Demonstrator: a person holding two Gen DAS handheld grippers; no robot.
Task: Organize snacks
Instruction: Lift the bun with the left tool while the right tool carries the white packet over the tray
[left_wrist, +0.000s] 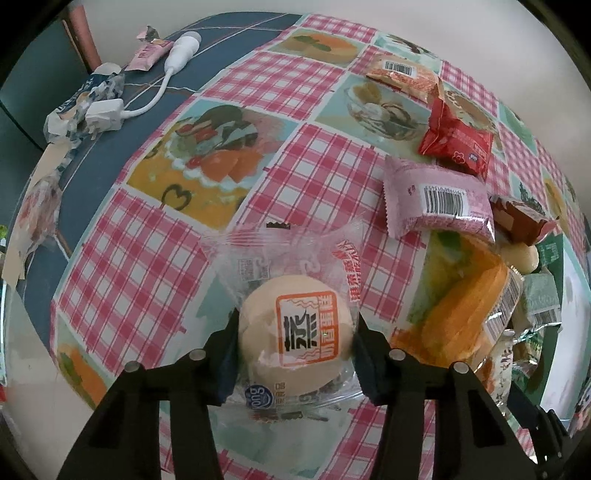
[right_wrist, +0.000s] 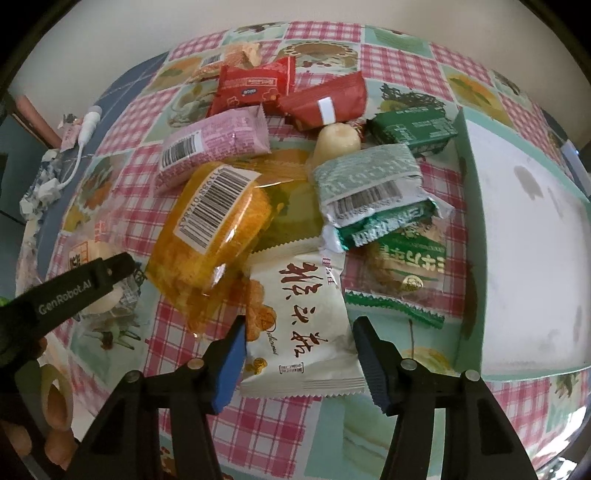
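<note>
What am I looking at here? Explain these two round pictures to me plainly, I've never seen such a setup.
There is no robot: a person carries a hand-held gripper in each hand, each with a fisheye camera looking along its two fingers, hence the round pictures. The left view shows the left hand-held gripper closed around a pale bun in a clear wrapper. The right view shows the right hand-held gripper open, its fingers either side of a white snack packet. More snacks lie piled on the checked tablecloth, and a pale green box stands at the right.

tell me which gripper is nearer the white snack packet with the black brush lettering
Right. The right gripper has its fingers on either side of the white snack packet; the left gripper is off to its left, around the bun.
</note>
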